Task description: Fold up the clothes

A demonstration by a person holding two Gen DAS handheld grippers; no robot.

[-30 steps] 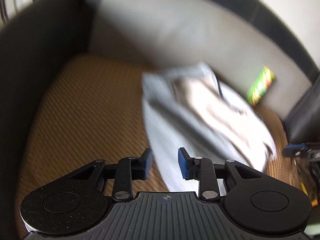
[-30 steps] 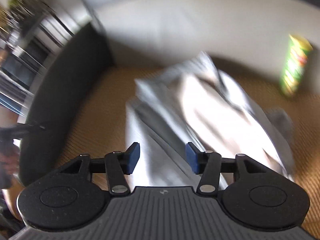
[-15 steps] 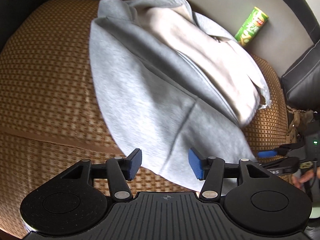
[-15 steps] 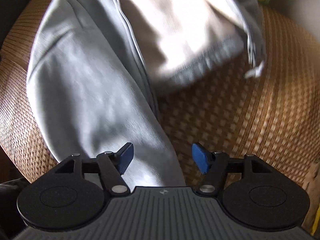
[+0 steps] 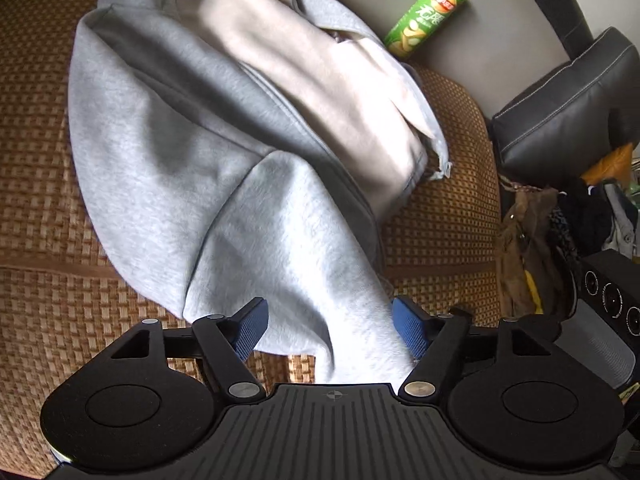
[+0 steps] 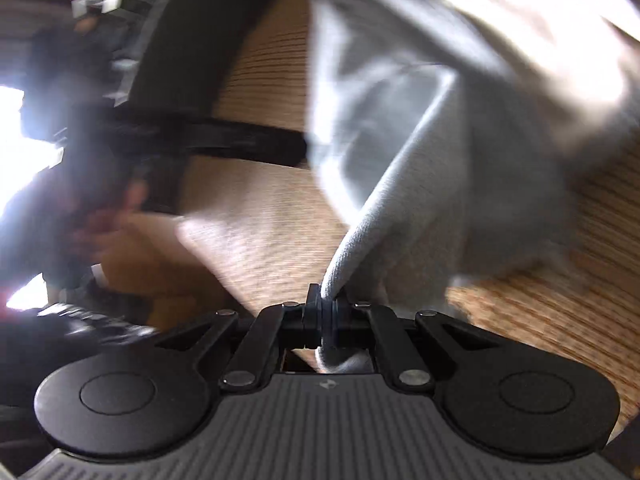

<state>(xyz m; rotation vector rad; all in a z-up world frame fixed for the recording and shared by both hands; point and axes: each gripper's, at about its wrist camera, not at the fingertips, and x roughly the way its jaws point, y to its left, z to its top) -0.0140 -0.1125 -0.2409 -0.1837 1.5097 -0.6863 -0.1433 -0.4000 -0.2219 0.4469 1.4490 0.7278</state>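
Note:
A grey zip sweatshirt (image 5: 192, 148) with a pale lining lies spread on a woven brown sofa mat (image 5: 44, 208). My left gripper (image 5: 326, 330) hangs low over its near sleeve, jaws still opening, and the sleeve's end lies between the blue pads (image 5: 250, 330) without being pressed. In the blurred right wrist view my right gripper (image 6: 326, 314) is shut on a fold of the grey sweatshirt (image 6: 400, 184), which rises in a taut ridge from the pads. The other gripper shows there as a dark blur at the left.
A green snack can (image 5: 426, 16) lies against the sofa's grey back. A dark leather cushion (image 5: 568, 108) sits at the right end, with bags, clothes and a black speaker (image 5: 612, 300) beyond the mat's edge. A person's hand (image 6: 104, 232) is at the left.
Both grippers dropped toward the sweatshirt. The left one's jaws widened around the sleeve end. The right one snapped shut on a grey fold and swung left.

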